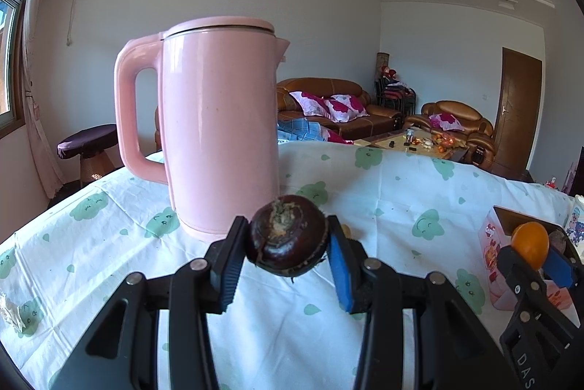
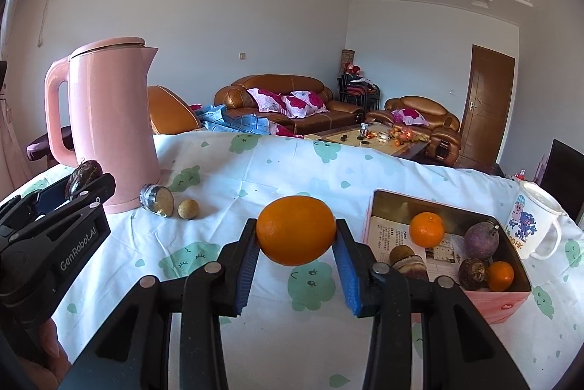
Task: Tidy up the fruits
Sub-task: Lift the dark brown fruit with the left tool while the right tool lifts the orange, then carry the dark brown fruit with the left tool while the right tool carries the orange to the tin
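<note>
Your pink kettle (image 1: 219, 134) looks like smooth, glossy plastic; the table (image 2: 255, 171) wears creased matt cloth; the tin box (image 2: 511, 284) is shiny metal inside; the orange (image 2: 295, 230) has finely dimpled, slightly glossy skin

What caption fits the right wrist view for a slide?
Right gripper holds an orange beside a tin of fruit; left gripper carries a dark fruit.
</note>
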The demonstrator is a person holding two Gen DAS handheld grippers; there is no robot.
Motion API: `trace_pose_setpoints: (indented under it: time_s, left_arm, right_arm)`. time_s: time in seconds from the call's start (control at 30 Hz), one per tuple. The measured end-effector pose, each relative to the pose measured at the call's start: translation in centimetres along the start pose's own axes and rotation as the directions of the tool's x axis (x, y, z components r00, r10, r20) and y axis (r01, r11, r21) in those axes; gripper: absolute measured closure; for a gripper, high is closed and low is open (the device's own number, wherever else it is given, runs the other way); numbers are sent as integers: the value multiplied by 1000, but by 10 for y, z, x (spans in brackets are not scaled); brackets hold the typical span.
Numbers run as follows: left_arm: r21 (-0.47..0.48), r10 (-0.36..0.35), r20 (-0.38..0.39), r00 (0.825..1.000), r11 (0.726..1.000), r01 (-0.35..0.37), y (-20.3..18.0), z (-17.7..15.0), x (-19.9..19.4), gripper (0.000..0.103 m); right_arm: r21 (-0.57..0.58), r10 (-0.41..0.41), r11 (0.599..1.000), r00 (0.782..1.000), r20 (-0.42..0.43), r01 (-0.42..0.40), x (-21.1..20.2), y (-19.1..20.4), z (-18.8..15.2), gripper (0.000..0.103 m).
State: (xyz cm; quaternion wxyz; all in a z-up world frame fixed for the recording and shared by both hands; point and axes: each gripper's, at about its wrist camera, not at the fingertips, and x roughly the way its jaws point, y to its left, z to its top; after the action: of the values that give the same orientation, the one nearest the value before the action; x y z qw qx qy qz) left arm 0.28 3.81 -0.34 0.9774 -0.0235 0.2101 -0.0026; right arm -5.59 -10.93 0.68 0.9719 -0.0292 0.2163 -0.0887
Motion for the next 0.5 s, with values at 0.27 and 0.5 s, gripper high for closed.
trace_pose_setpoints:
  time_s: [0.27,0.5]
  left_arm:
    - [4,-38,-5,999,999,38,-21,-5,-8,59]
    - [8,-76,-21,997,997,76,-42,-8,-12,59]
  right_arm:
    - [9,-23,1000,1000,11,23,-6,-18,-2,61]
    - [29,-49,998,999,14,48,-9,-41,-3,61]
